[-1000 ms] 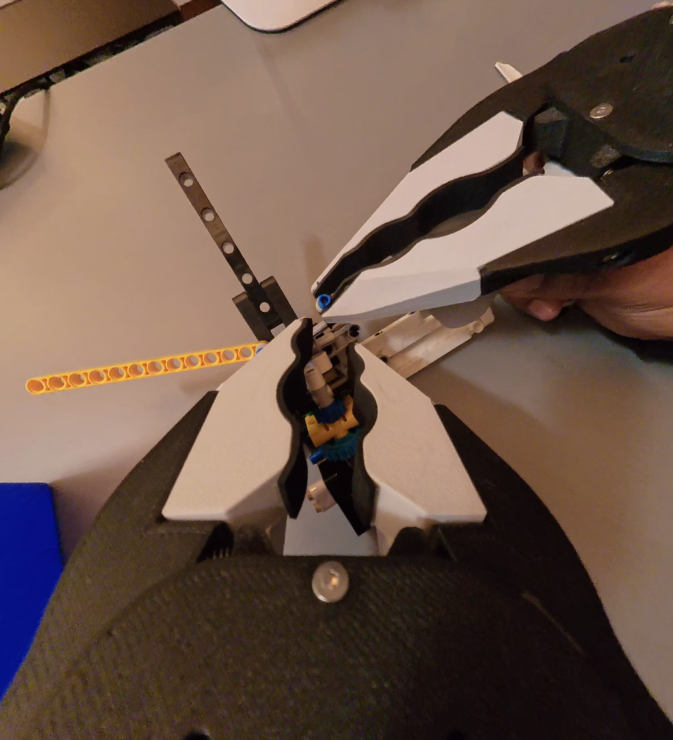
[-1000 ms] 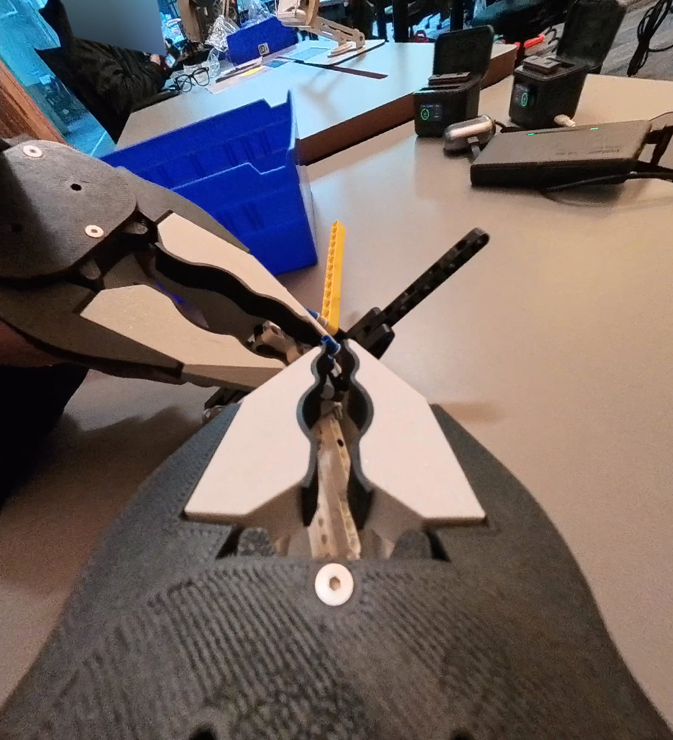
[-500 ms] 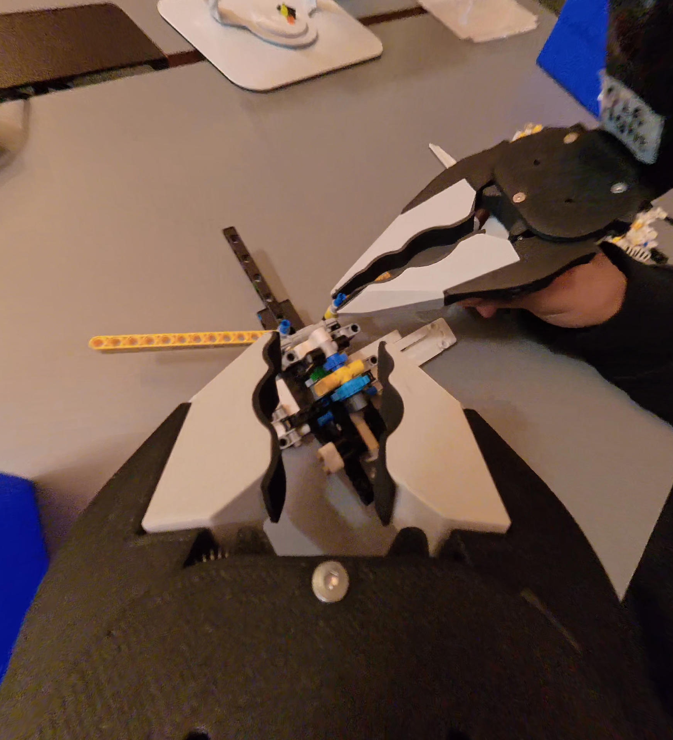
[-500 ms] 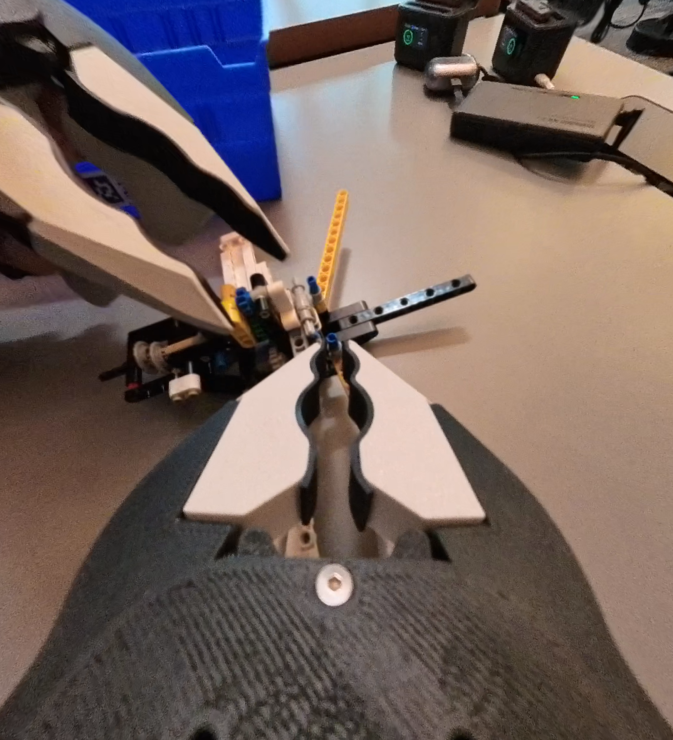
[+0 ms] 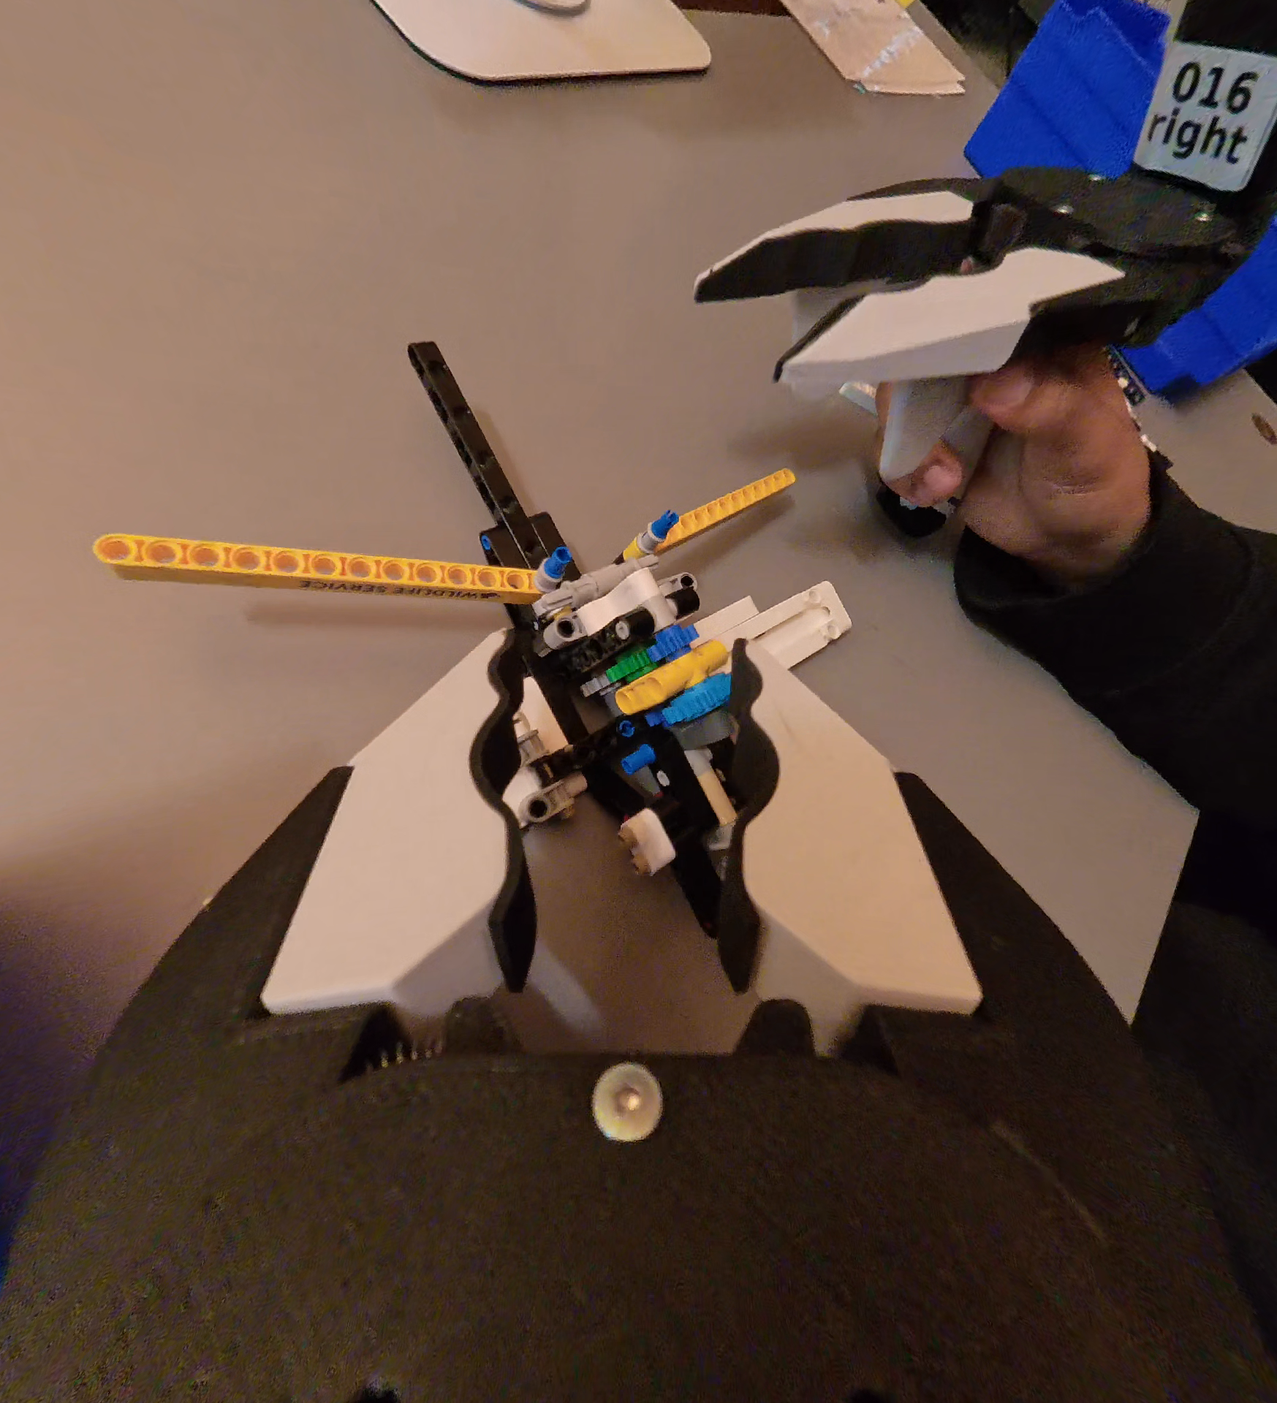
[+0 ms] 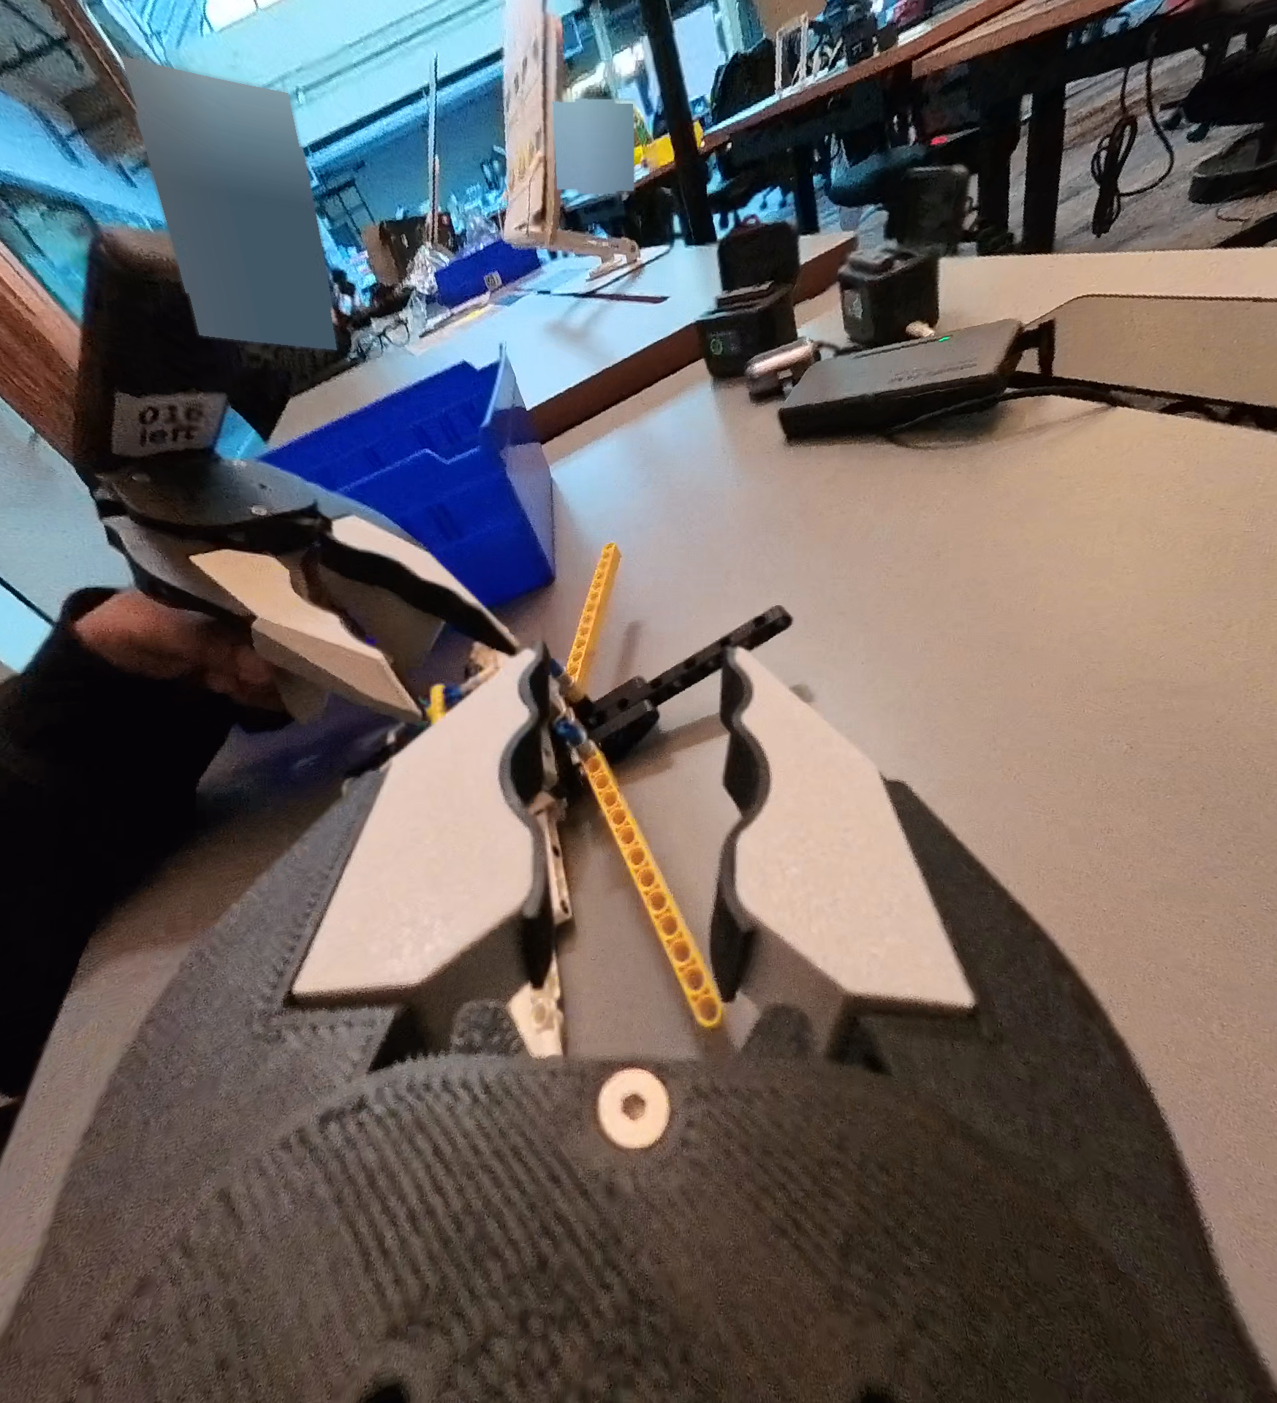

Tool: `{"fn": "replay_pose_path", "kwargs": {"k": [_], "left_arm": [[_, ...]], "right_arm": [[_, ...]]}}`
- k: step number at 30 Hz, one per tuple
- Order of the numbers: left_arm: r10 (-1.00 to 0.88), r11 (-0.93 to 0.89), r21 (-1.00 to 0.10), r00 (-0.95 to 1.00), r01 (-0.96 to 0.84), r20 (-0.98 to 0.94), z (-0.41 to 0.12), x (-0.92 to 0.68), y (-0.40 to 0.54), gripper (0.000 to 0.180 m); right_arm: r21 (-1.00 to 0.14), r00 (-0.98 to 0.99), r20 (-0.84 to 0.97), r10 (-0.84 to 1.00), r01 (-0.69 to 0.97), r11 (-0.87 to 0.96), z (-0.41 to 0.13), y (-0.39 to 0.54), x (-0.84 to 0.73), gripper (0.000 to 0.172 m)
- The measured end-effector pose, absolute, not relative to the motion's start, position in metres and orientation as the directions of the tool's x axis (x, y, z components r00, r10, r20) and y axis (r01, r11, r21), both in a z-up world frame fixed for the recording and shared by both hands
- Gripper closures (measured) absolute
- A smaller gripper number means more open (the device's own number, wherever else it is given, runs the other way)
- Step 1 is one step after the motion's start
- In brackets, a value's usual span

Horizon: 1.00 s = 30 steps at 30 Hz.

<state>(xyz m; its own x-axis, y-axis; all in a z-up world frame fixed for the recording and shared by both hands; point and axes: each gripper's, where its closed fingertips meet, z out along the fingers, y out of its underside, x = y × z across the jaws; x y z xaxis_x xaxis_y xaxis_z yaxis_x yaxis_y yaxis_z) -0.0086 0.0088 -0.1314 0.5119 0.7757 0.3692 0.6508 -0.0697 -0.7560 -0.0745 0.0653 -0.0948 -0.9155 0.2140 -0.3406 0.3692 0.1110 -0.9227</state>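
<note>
A brick model (image 5: 650, 683) with coloured gears, two yellow beams (image 5: 301, 562), a black beam (image 5: 460, 433) and white beams (image 5: 794, 615) lies on the grey table (image 5: 240, 266). My left gripper (image 5: 624, 660) is open, its fingers on either side of the model's gear stack without clamping it. My right gripper (image 5: 741, 330) is open and empty, raised off to the model's upper right. In the right wrist view the right gripper (image 6: 635, 668) hangs over one yellow beam (image 6: 643, 873), which passes under the gap untouched. The left gripper (image 6: 460, 679) shows there at the left.
A blue bin (image 6: 453, 486) stands behind the model, and another blue bin (image 5: 1060, 99) sits behind the right gripper. Black boxes and a flat black device (image 6: 901, 372) with cables sit at the far right. A white flat base (image 5: 544, 38) lies at the table's far side. From my right tips it is roughly 30 centimeters to the white flat base (image 5: 544, 38); from my left, 40 centimeters.
Both grippers opened. The left let go of the model, which now lies on the table. The right, shut at the blue pin by the yellow beam, opened and drew back and up.
</note>
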Motion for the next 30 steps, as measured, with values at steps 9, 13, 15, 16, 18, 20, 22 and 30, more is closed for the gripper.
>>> {"fn": "replay_pose_path", "kwargs": {"k": [9,13,15,16,18,20,22,30], "left_arm": [[0.747,-0.087,-0.737,0.533,0.671,0.397,-0.139,-0.005,0.018,0.133],[0.727,0.044,-0.767,0.506,0.641,0.464,-0.118,-0.010,0.005,0.144],[0.732,0.076,-0.772,0.491,0.632,0.473,-0.115,-0.012,-0.002,0.146],[0.728,0.071,-0.769,0.495,0.635,0.475,-0.116,-0.010,-0.003,0.145],[0.712,0.018,-0.762,0.526,0.647,0.464,-0.121,-0.004,0.002,0.137],[0.731,-0.028,-0.764,0.535,0.645,0.425,-0.127,-0.004,0.005,0.133],[0.726,-0.042,-0.764,0.545,0.644,0.419,-0.128,-0.003,0.009,0.132],[0.711,-0.006,-0.754,0.534,0.657,0.459,-0.130,-0.006,0.009,0.133]], "right_arm": [[-0.927,-0.959,-0.179,0.221,0.239,0.288,-0.119,0.051,-0.058,0.137],[-0.930,-0.960,-0.154,0.233,0.221,0.295,-0.119,0.052,-0.060,0.139],[-0.930,-0.960,-0.157,0.232,0.222,0.292,-0.118,0.052,-0.060,0.139],[-0.930,-0.960,-0.158,0.231,0.223,0.292,-0.118,0.052,-0.059,0.140],[-0.930,-0.961,-0.153,0.231,0.219,0.296,-0.119,0.052,-0.059,0.140],[-0.929,-0.962,-0.144,0.232,0.212,0.304,-0.120,0.051,-0.059,0.140],[-0.928,-0.963,-0.129,0.235,0.201,0.313,-0.122,0.051,-0.059,0.140],[-0.930,-0.968,-0.101,0.231,0.174,0.323,-0.120,0.051,-0.057,0.141]]}}
